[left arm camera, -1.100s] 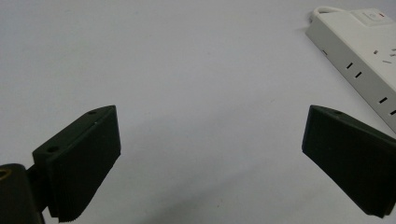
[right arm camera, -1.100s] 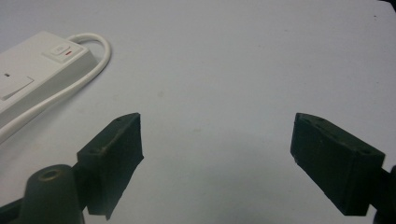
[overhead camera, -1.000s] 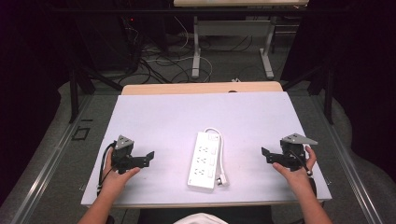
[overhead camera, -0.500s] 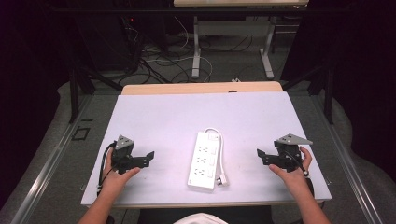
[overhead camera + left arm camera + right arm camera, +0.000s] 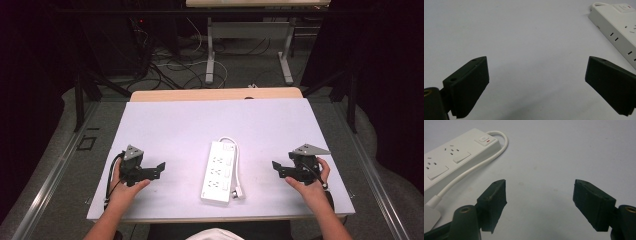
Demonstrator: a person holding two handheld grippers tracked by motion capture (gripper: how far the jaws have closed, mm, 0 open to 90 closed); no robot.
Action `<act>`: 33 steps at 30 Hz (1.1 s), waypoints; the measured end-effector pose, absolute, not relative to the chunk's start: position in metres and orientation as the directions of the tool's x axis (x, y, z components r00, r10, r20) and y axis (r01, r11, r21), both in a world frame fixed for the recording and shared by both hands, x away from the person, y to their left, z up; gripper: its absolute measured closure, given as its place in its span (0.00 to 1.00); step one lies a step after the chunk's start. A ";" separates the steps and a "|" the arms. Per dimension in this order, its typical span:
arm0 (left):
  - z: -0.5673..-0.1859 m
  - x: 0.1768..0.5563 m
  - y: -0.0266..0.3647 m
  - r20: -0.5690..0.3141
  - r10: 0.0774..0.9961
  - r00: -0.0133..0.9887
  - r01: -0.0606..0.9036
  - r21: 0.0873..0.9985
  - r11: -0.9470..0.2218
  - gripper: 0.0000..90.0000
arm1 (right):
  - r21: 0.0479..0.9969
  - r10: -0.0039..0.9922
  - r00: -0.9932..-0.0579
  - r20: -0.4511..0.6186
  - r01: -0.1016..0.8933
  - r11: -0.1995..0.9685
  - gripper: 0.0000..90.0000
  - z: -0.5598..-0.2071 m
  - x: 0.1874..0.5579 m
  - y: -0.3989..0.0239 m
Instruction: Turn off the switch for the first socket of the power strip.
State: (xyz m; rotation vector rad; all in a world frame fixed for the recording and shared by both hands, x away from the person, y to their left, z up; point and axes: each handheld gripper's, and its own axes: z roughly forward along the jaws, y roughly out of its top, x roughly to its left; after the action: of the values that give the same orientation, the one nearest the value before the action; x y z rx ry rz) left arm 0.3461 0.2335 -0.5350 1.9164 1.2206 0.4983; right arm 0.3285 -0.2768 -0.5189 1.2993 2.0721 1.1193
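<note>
Counter (image 5: 190,125): white top, carries everything.
Power strip (image 5: 217,170): lies flat near the middle, cord (image 5: 235,165) along its right side.
Left gripper (image 5: 159,170): left of the strip, well apart, fingers released, nothing between.
Right gripper (image 5: 276,169): right of the strip, fingers have just been closing, not clenched, nothing between.

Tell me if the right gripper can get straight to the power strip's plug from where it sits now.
Probably yes. The right gripper has its jaws apart, nothing between them, pointing toward the power strip, and only bare table lies before the plug.
</note>
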 end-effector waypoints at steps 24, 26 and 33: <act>-0.535 0.346 0.234 -0.089 0.885 0.457 0.582 0.782 -0.221 0.06 | 0.797 0.848 -0.529 0.030 0.525 0.299 0.41 -0.514 0.325 -0.262; -0.535 0.346 0.235 -0.081 0.884 0.460 0.579 0.782 -0.230 0.06 | 0.797 0.845 -0.534 0.025 0.521 0.306 0.42 -0.514 0.325 -0.261; -0.535 0.346 0.233 -0.095 0.885 0.456 0.584 0.783 -0.217 0.07 | 0.794 0.832 -0.554 0.030 0.519 0.318 0.48 -0.513 0.325 -0.261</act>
State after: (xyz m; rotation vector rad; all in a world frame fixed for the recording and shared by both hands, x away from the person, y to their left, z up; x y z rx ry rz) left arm 0.3460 0.2335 -0.5353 1.9176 1.2313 0.4840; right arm 0.3254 -0.2606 -0.5128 1.2007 2.2041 1.1103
